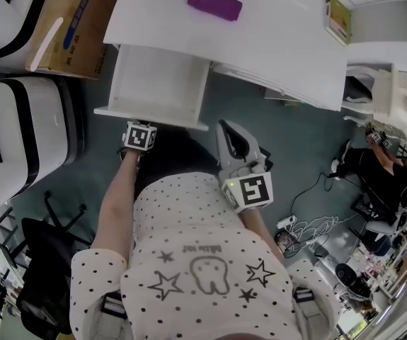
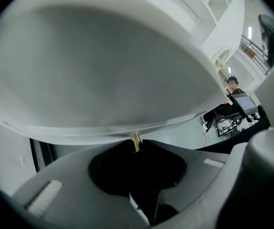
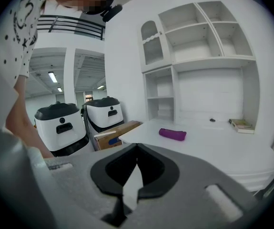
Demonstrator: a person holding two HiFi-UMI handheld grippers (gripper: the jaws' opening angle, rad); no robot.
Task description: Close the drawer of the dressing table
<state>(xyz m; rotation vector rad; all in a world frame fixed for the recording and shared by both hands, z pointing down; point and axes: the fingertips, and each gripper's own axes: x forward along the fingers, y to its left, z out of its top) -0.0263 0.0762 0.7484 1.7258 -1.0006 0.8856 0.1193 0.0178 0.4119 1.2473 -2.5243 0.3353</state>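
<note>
One drawer [image 1: 157, 83] stands pulled out under the dressing table [image 1: 274, 48]; the left gripper [image 1: 139, 137] looks nipped onto its brass knob [image 2: 135, 141]. Right gripper [image 1: 228, 134] hangs back, jaws together, empty. Likely light, rigid, free-sliding, so push squarely at the knob.

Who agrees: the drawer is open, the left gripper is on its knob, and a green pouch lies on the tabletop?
Wrong colour: the head view shows the pouch is purple. The drawer is open, with the left gripper on its knob.
</note>
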